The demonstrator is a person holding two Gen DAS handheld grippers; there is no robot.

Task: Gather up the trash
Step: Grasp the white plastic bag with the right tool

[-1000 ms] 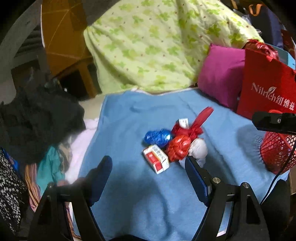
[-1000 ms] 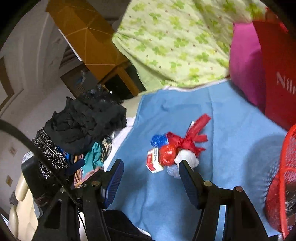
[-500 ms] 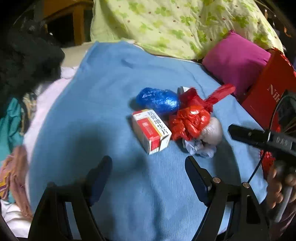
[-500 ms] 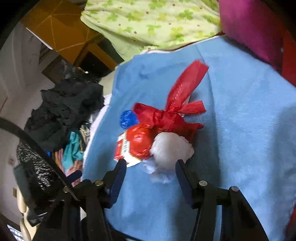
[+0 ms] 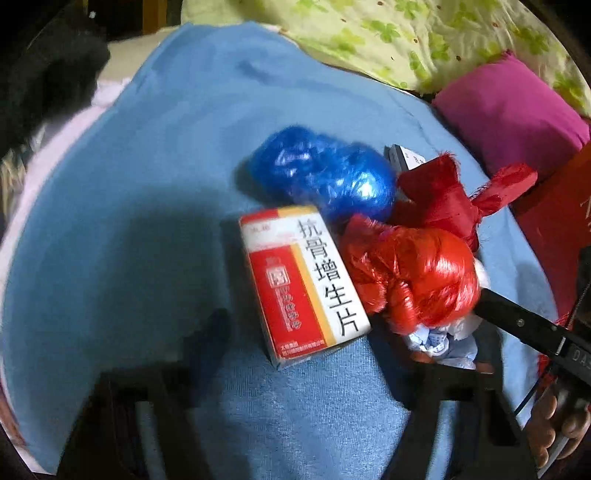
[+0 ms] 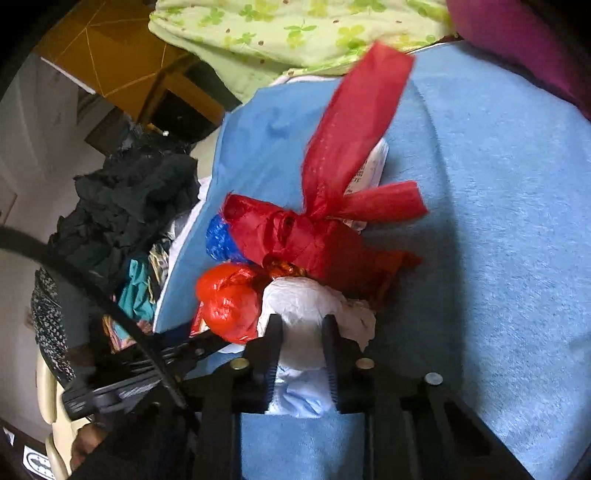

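Observation:
A trash pile lies on the blue blanket [image 5: 122, 221]. In it are a red-and-white medicine box [image 5: 303, 284], a blue plastic wad [image 5: 325, 177], a red plastic wad [image 5: 417, 277] and a knotted red bag [image 6: 295, 236] with a long strip. My left gripper [image 5: 314, 354] points down at the box. Its jaws are closing with the box between them, a gap still on each side. My right gripper [image 6: 301, 332] is shut on the white crumpled wad [image 6: 299, 299] at the pile's near edge, with pale blue tissue [image 6: 299, 395] under it.
A green flowered quilt [image 5: 406, 33] and a magenta pillow [image 5: 509, 107] lie behind the pile. A red shopping bag [image 5: 554, 229] stands at the right. Black clothes [image 6: 133, 199] are heaped off the blanket's left edge. A hand [image 5: 554, 417] holds the right gripper.
Both grippers came down close to the pile. The right jaws closed on the white wad. The left jaws narrowed around the medicine box.

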